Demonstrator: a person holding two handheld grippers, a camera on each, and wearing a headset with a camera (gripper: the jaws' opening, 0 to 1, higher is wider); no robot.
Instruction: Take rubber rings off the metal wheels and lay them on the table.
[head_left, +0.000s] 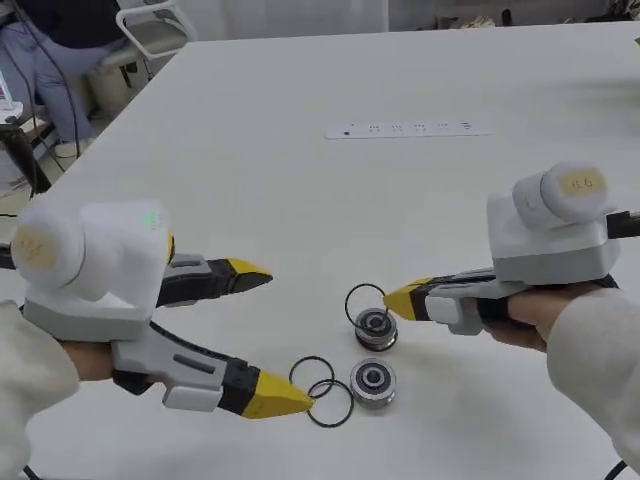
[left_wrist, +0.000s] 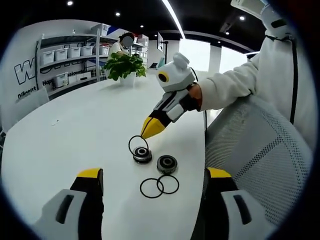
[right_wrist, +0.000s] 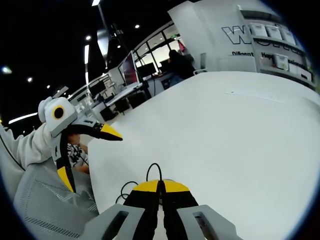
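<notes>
Two metal wheels stand near the table's front edge, one behind the other. My right gripper is shut on a black rubber ring that stands up in a loop from the rear wheel; the pinched ring rises just past its closed jaws. Two loose rings lie flat and overlapping on the table, one beside the other, left of the front wheel. My left gripper hangs open just left of them, nothing between its jaws.
A white power strip lies flat mid-table, far behind the work. The white table stretches wide on all sides. A chair and a seated person are beyond the far left corner. A mesh chair back is close behind me.
</notes>
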